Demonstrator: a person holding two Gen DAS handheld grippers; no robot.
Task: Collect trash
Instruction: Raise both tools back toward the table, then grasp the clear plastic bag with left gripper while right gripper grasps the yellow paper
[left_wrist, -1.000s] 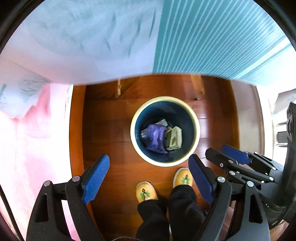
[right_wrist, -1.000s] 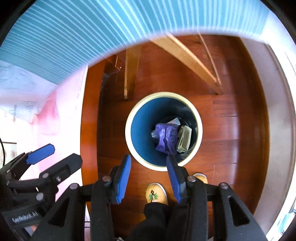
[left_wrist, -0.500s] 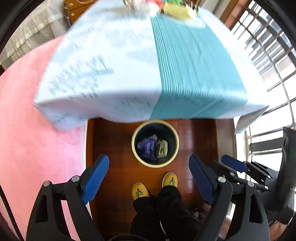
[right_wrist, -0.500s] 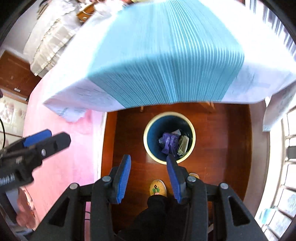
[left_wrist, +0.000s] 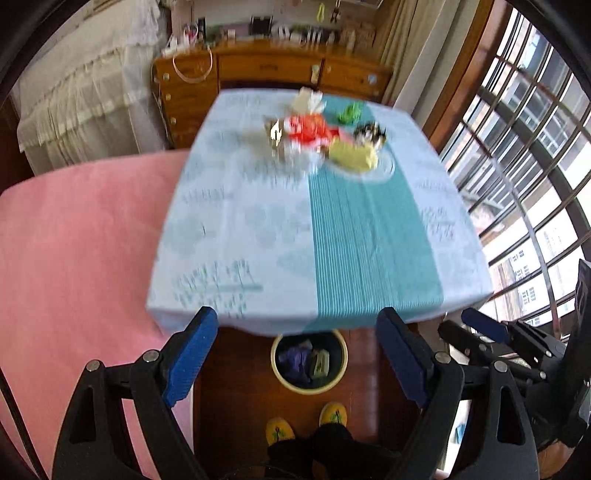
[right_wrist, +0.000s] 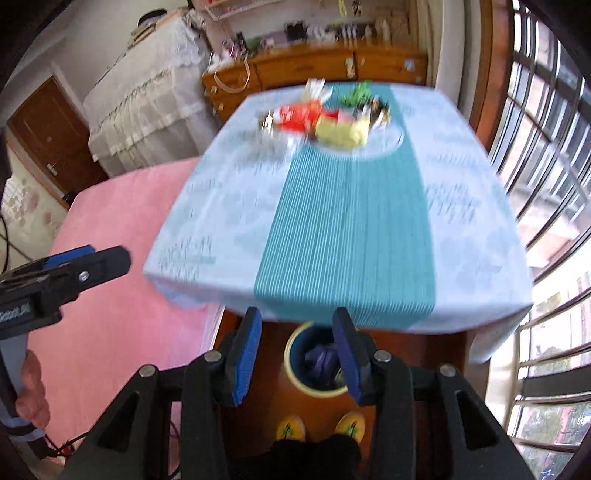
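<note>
Left gripper (left_wrist: 295, 354) jaws wide, right gripper (right_wrist: 297, 360) jaws half-parted; both empty. Both have risen from the round blue cream-rimmed bin (left_wrist: 309, 363), now under the tabletop's striped teal cloth (left_wrist: 369, 240). Crumpled coloured trash heap (left_wrist: 325, 136) lies at its far end; next pickup there.

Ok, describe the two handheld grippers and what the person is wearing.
Both are alike: the left gripper and right gripper have black, angular linkage arms with triangular cut-outs and silver pivot bolts, ending in flat blue ribbed pads. In the right wrist view the left gripper's black body carries blurred white lettering, above a grey handle. The person wears dark trousers and yellow slippers with a green motif.
</note>
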